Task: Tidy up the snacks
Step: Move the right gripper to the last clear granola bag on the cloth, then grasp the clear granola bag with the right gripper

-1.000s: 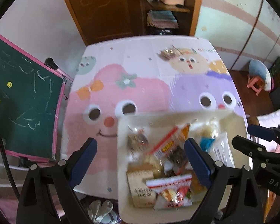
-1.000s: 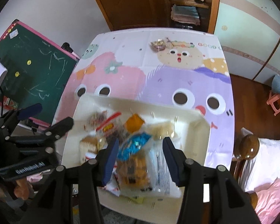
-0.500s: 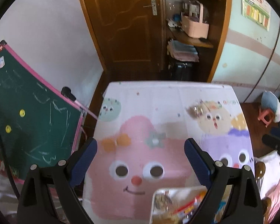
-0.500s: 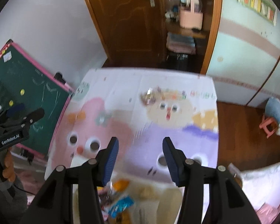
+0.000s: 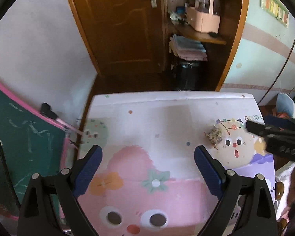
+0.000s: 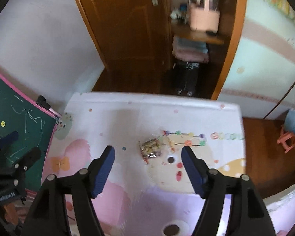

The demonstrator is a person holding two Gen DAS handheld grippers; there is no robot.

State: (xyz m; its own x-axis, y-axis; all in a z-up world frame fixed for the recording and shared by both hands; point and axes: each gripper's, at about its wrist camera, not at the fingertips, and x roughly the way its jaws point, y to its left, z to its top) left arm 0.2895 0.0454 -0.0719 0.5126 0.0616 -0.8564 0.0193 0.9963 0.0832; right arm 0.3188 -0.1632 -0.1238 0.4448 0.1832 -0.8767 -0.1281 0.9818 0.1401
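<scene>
Light: soft daylight, table brightly lit, doorway dim.
Blur: right wrist view smeared, worst at the shelf; left wrist view sharper.
Distortion: fisheye bending, black corners.
Shadows: faint.

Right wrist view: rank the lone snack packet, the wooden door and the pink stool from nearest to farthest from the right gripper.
1. Snack packet, on the tablecloth just ahead of the open right gripper.
2. Pink stool, on the floor off to the right.
3. Wooden door, beyond the table's far edge.
</scene>
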